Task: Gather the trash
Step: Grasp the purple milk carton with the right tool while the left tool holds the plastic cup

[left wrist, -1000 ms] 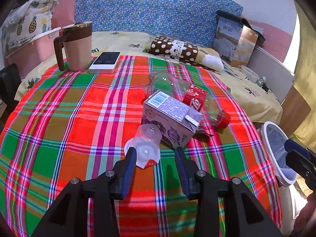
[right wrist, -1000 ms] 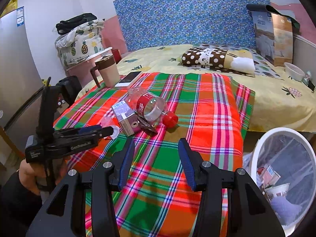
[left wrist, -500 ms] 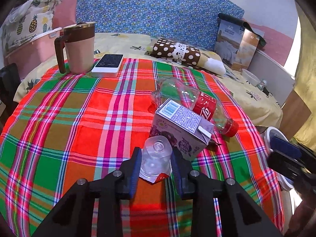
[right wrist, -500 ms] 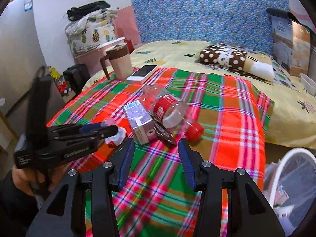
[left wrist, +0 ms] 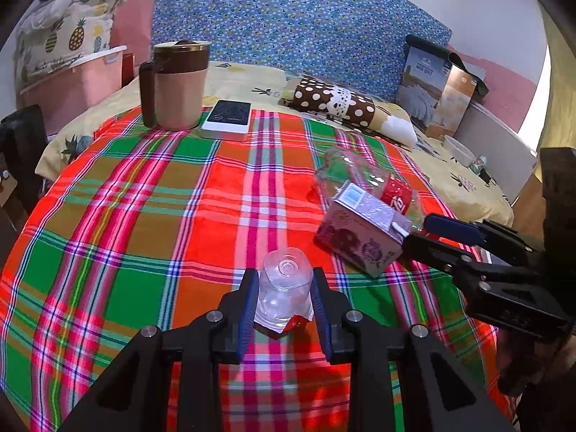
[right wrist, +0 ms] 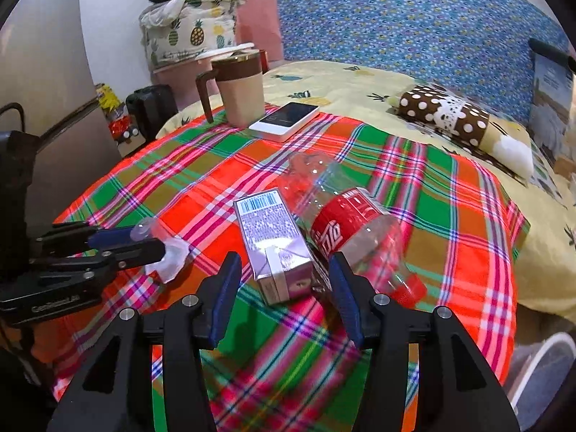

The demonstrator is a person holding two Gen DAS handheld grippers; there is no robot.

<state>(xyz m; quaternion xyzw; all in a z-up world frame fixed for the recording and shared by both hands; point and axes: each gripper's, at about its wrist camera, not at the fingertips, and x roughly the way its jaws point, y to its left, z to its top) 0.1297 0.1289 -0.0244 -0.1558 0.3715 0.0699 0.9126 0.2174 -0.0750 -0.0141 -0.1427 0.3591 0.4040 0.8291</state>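
Left gripper (left wrist: 284, 300) is clamped on a clear plastic cup (left wrist: 285, 289), both blue pads pressing its sides; the cup lies mouth toward the gripper, base pointing away, its torn red-and-white lid at the near end, over the plaid tabletop (left wrist: 144, 216). Right gripper (right wrist: 284, 288) is unclenched, jaws opening, with the near end of a purple drink carton (right wrist: 275, 248) between them, pads not touching it. A clear soda bottle (right wrist: 345, 223) with red label lies just beyond the right pad, against the carton; it looks empty. Farther off stand a lidded mug (left wrist: 178, 84), contents hidden, and a phone (left wrist: 228, 118) beside it.
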